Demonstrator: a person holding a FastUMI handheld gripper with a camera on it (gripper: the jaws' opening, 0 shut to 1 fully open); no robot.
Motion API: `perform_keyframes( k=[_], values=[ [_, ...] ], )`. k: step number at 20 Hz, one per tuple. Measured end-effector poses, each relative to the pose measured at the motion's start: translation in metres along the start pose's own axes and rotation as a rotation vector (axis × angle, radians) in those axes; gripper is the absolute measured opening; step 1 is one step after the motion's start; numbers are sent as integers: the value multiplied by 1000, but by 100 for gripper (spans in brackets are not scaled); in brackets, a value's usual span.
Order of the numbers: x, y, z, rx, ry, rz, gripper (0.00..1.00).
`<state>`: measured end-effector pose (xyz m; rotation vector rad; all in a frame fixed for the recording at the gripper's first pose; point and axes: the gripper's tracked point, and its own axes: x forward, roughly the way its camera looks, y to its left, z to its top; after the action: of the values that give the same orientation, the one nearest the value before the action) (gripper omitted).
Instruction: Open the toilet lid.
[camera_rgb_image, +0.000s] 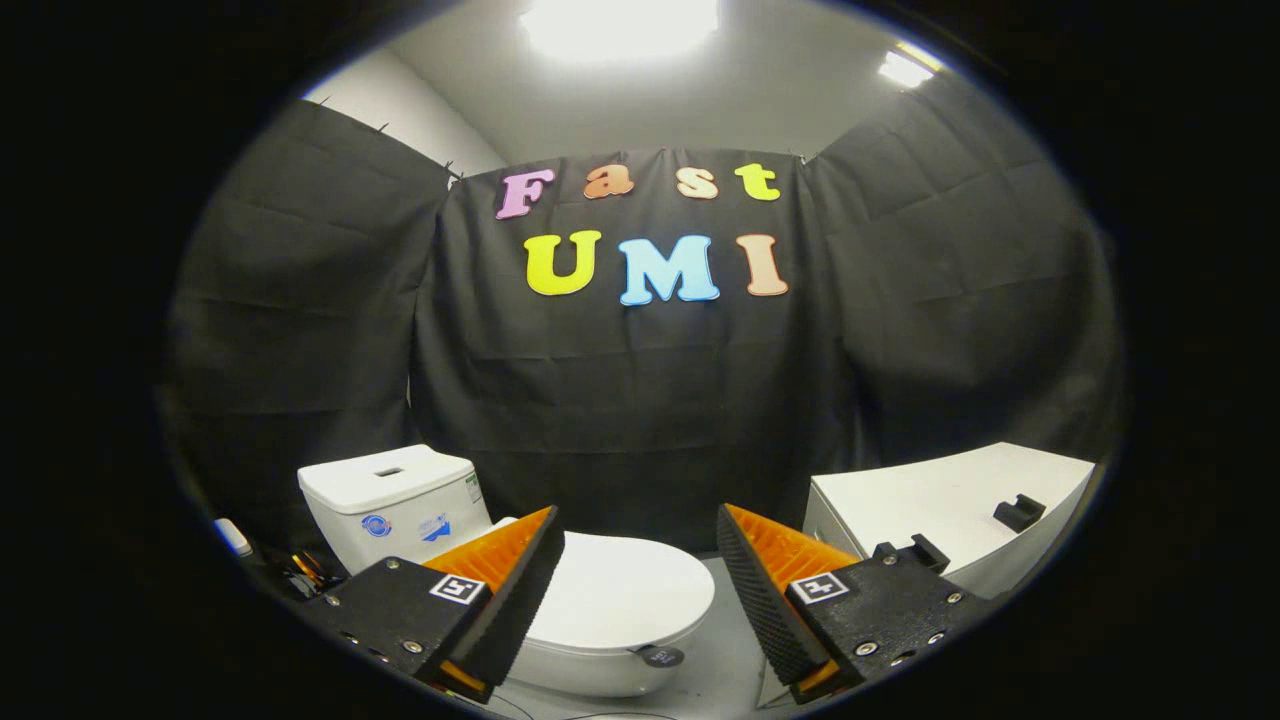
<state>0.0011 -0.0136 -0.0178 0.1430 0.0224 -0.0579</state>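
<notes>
A: The tool (640, 570) is up in the air, its two fingers spread wide, nothing between them and nothing touched.

B: And the toilet (520, 580)?

A: Low down, just ahead of the fingers and a bit toward the left one. The toilet lid (620, 600) is flat down, shut, its rounded front reaching into the gap between the fingers. The left finger (520, 590) overlaps the lid's near side in the view; I cannot tell that it touches.

B: Any writing?

A: Stickers on the front of the tank (395, 500), a round one and a couple of smaller ones, too small to read. A small dark round tag (660, 656) sits at the front edge of the bowl, also unreadable. Each finger mount carries a square black-and-white marker (458, 588).

B: To the right?

A: A white cabinet (940, 510) beyond the right finger, with a small dark bracket (1018, 512) lying on its top. The toilet stands on a grey floor (715, 650), against the black cloth wall (640, 400).
</notes>
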Motion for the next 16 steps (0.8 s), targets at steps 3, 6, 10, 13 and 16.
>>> perform_keyframes(
  k=[3,6,10,13,16],
  values=[
    [5,4,-12,76,16,5,95],
    [14,4,-24,117,43,-1,94],
    [25,-4,-36,240,76,-31,94],
    [33,-13,-47,359,89,-61,95],
    [38,-28,-73,464,104,-110,95]
  ],
)
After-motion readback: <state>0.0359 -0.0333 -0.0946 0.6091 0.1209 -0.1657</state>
